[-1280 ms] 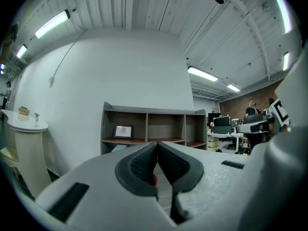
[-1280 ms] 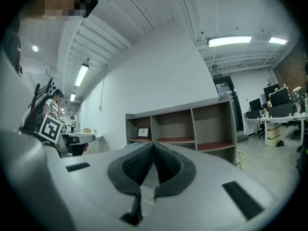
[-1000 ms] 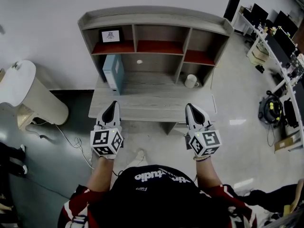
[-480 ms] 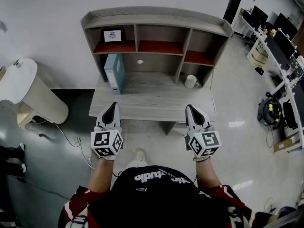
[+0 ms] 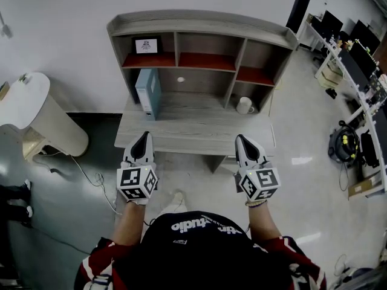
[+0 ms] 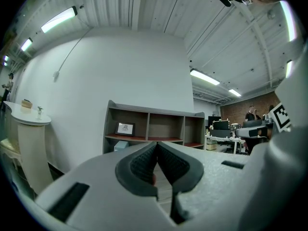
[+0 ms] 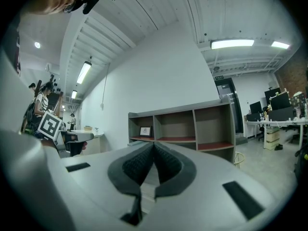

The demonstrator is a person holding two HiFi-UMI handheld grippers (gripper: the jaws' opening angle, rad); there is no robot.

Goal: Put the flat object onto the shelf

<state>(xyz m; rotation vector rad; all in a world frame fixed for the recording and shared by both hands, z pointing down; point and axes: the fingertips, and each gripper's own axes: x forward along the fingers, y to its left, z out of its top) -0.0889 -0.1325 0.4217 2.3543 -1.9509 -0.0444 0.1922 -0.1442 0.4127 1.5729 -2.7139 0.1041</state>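
A flat light-blue box [image 5: 148, 92] stands upright on the grey desk [image 5: 193, 128], at the left under the shelf unit [image 5: 202, 26]. The shelf has red-lined compartments. A small framed picture [image 5: 146, 45] sits in the left one. My left gripper [image 5: 143, 137] hovers shut and empty over the desk's near left edge. My right gripper [image 5: 242, 139] hovers shut and empty over the near right edge. In the left gripper view the jaws [image 6: 156, 145] meet in front of the shelf unit [image 6: 149, 126]. In the right gripper view the jaws [image 7: 153, 144] are also pressed together.
A white mug [image 5: 244, 105] stands on the desk at the right under the shelf. A cream round-topped stand [image 5: 30, 110] is left of the desk. Work desks with monitors [image 5: 357, 47] line the right side. A cable [image 5: 91, 177] lies on the floor.
Both grippers stay shut in the same place. Only the head view has shifted slightly.
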